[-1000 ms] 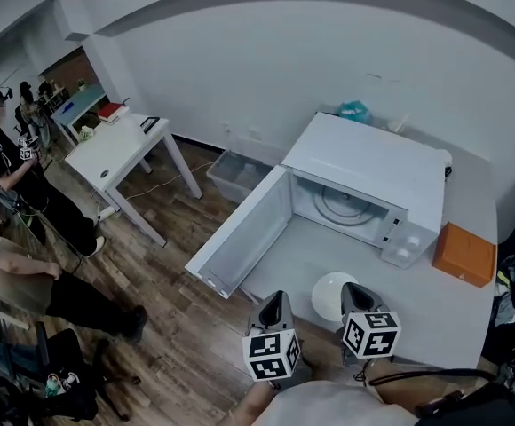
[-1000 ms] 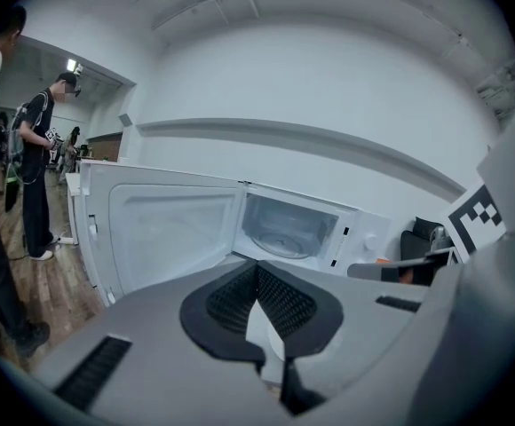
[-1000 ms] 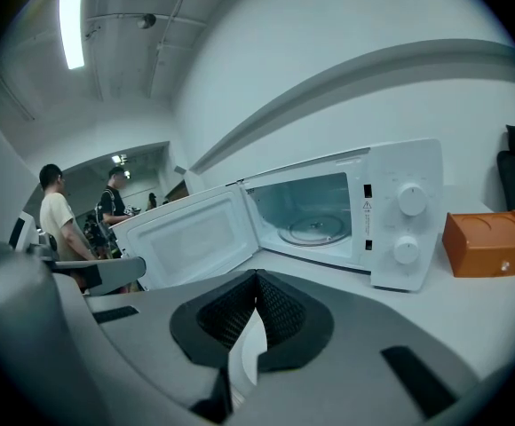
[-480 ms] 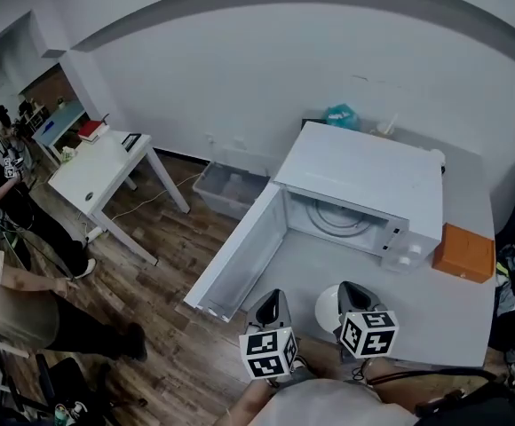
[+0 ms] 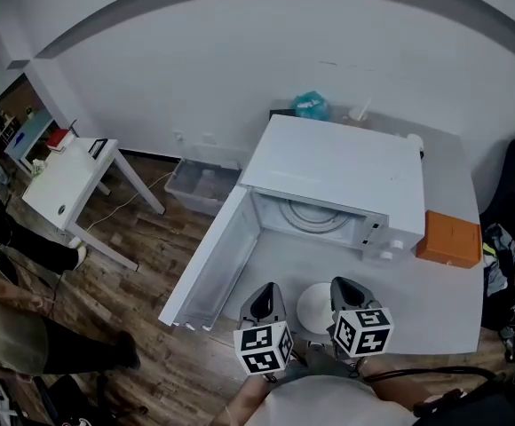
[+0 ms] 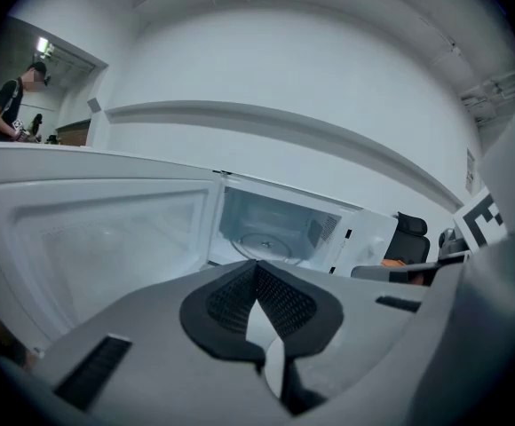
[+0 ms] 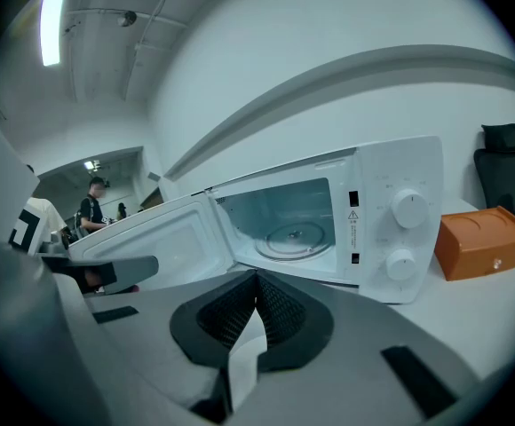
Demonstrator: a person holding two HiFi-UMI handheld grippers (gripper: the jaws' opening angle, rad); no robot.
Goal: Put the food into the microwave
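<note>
Microwave on grey table, wood floor, white wall

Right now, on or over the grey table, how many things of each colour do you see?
White: 2 (microwave, bowl)
Orange: 1 (box)
Teal: 1 (item behind the microwave)
Total: 4; the small pale things behind the microwave are too unclear to count.

Plain white wall behind, crossed by a grey band. Brown wood floor at left, with small white table and clear bin against the wall. Grey counter. Black chair at right; strip light overhead.
</note>
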